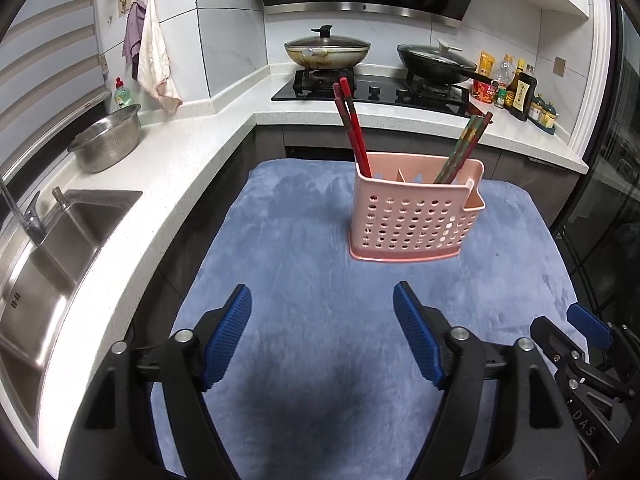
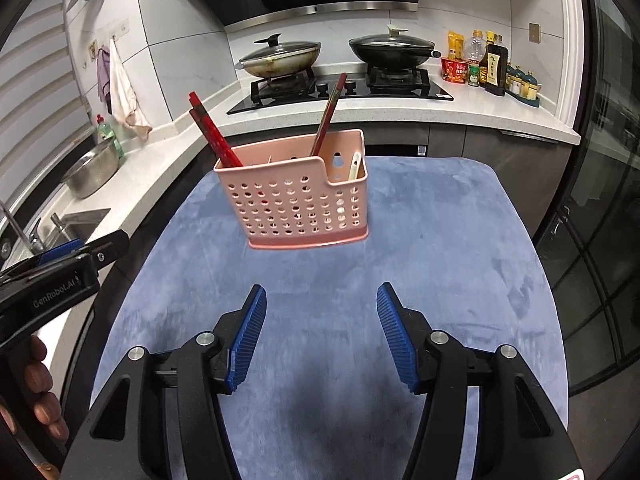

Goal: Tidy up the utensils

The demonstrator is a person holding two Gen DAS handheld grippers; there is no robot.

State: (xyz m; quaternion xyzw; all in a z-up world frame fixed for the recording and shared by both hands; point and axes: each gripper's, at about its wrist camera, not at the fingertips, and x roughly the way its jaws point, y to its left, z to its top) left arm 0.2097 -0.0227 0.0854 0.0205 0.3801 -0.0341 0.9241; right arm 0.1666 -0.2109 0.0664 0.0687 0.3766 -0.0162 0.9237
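A pink perforated utensil holder (image 1: 412,216) (image 2: 300,208) stands upright on a blue cloth. Red chopsticks (image 1: 352,128) (image 2: 212,136) lean in its left compartment. Patterned chopsticks (image 1: 464,148) (image 2: 330,112) lean in another compartment. A pale spoon (image 2: 354,166) sits in the low right compartment. My left gripper (image 1: 322,316) is open and empty, well short of the holder. My right gripper (image 2: 322,312) is open and empty, also short of it. The right gripper's tip shows at the left wrist view's right edge (image 1: 588,326). The left gripper shows at the right wrist view's left edge (image 2: 68,256).
The blue cloth (image 1: 304,216) (image 2: 440,232) covers a table. A white counter (image 1: 168,160) wraps left and behind, with a steel sink (image 1: 52,248), a colander (image 1: 106,142), a hob with two lidded pans (image 1: 326,50) (image 2: 394,50) and bottles (image 1: 516,88).
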